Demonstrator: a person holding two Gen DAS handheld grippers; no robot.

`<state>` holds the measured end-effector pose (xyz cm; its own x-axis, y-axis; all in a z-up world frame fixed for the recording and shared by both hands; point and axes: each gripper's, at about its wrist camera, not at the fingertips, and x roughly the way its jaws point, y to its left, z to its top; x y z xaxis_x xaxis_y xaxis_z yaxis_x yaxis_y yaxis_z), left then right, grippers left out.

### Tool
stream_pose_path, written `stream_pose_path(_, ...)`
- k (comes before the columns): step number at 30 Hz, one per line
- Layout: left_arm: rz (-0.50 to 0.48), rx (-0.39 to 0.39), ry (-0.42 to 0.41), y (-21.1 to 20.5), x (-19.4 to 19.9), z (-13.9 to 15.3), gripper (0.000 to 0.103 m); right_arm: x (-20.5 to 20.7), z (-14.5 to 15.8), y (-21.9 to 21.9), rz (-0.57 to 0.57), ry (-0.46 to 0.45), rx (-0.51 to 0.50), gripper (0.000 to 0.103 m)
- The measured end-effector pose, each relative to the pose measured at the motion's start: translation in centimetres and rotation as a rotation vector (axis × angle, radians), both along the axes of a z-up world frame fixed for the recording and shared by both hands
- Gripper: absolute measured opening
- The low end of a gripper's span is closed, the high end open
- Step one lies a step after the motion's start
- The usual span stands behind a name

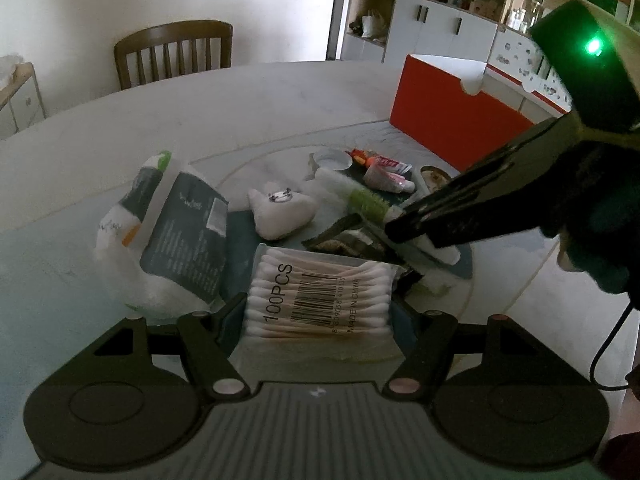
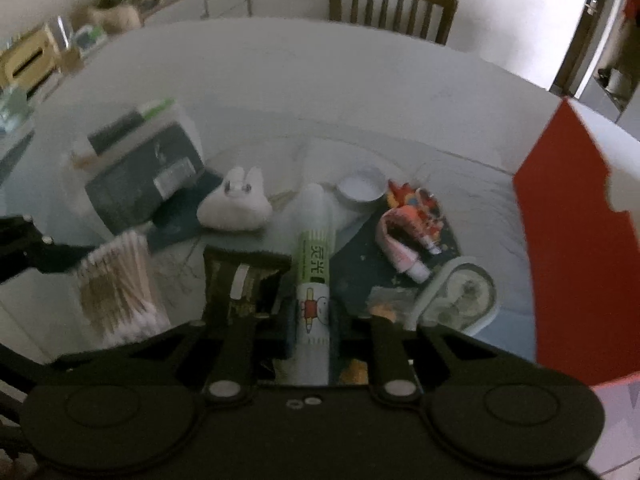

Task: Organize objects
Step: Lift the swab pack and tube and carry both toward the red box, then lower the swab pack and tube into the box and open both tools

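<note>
My left gripper (image 1: 320, 310) is shut on a clear pack of cotton swabs (image 1: 320, 296) printed "100PCS", one finger on each side of it. The right wrist view shows that pack (image 2: 120, 288) held at the left, above the table. My right gripper (image 2: 314, 320) is shut on a white and green glue stick (image 2: 314, 272), which points away along the fingers. In the left wrist view the right gripper (image 1: 396, 232) reaches in from the right, its tips at the glue stick (image 1: 368, 204) over the pile.
On the round table (image 1: 280, 96) lie a white plush bunny (image 2: 236, 204), a dark packet bundle (image 1: 184, 232), a dark sachet (image 2: 240, 276), a small white dish (image 2: 360, 190), toothpaste tubes (image 2: 404, 248) and a round dispenser (image 2: 460, 292). An orange box (image 1: 448, 120) stands at the right. A wooden chair (image 1: 176, 52) is behind.
</note>
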<state>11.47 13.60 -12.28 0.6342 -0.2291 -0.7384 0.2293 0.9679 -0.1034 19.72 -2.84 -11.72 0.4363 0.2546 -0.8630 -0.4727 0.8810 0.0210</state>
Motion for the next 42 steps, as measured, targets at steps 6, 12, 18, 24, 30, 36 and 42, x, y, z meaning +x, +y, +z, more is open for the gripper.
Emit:
stream_pose_path(6, -0.030, 0.017, -0.037, -1.7, 0.0, 2.4, 0.072, -1.0, 4.1, -2.4, -0.022, -0.032, 0.087, 0.016)
stream_pose_path(12, -0.074, 0.014, -0.076, -4.4, 0.4, 5.2, 0.072, -1.9, 8.0, -5.8, -0.052, -0.066, 0.151, 0.016)
stream_pose_path(18, -0.116, 0.001, -0.112, -8.4, 1.8, 7.8, 0.072, -1.5, 10.1, -9.7, -0.077, -0.084, 0.202, 0.016)
stream_pose_path(24, -0.174, 0.011, -0.163, -13.2, 3.8, 10.1, 0.072, -0.8, 11.8, -14.3, -0.112, -0.119, 0.224, 0.016)
stream_pose_path(30, -0.209, 0.011, -0.188, -17.9, 6.4, 11.7, 0.072, 0.5, 12.9, -19.2, -0.152, -0.156, 0.224, 0.016)
stream_pose_path(36, -0.228, 0.032, -0.199, -22.2, 9.2, 12.1, 0.072, 2.6, 12.7, -24.0, -0.207, -0.180, 0.206, 0.016)
stream_pose_path(42, -0.233, 0.042, -0.180, -25.5, 12.6, 11.7, 0.072, 5.1, 11.6, -27.7, -0.251, -0.177, 0.190, 0.016)
